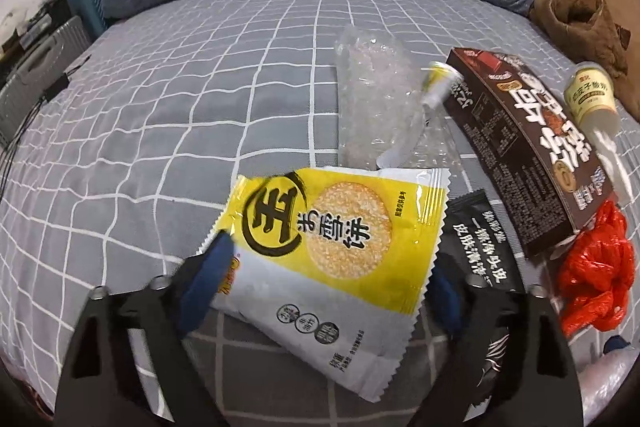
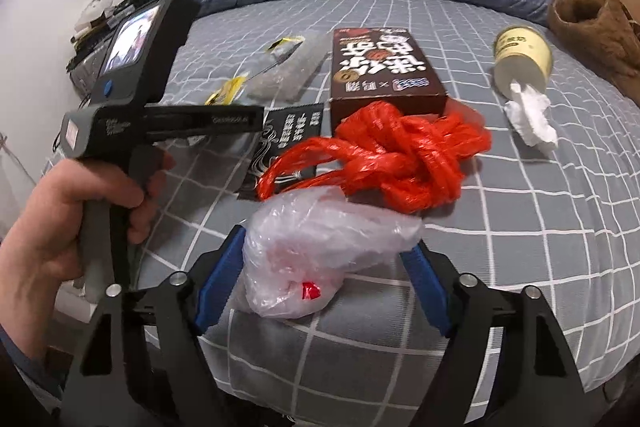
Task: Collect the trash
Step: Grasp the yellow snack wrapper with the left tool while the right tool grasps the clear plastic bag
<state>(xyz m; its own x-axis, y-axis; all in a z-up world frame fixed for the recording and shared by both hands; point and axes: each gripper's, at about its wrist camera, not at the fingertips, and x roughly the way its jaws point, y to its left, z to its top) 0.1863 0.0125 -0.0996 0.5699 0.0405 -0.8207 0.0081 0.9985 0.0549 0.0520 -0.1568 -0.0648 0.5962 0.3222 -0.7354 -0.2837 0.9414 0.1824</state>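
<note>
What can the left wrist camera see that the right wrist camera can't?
Only the left wrist view shows the whole yellow snack packet lying between the left gripper's blue fingers.

Only the right wrist view shows the clear plastic bag between the right gripper's fingers, a hand holding the other gripper's handle, and the white tissue spilling from the cup.

Both show the brown box, the red plastic bag, the cream cup, the black sachet and the checked bedsheet.
</note>
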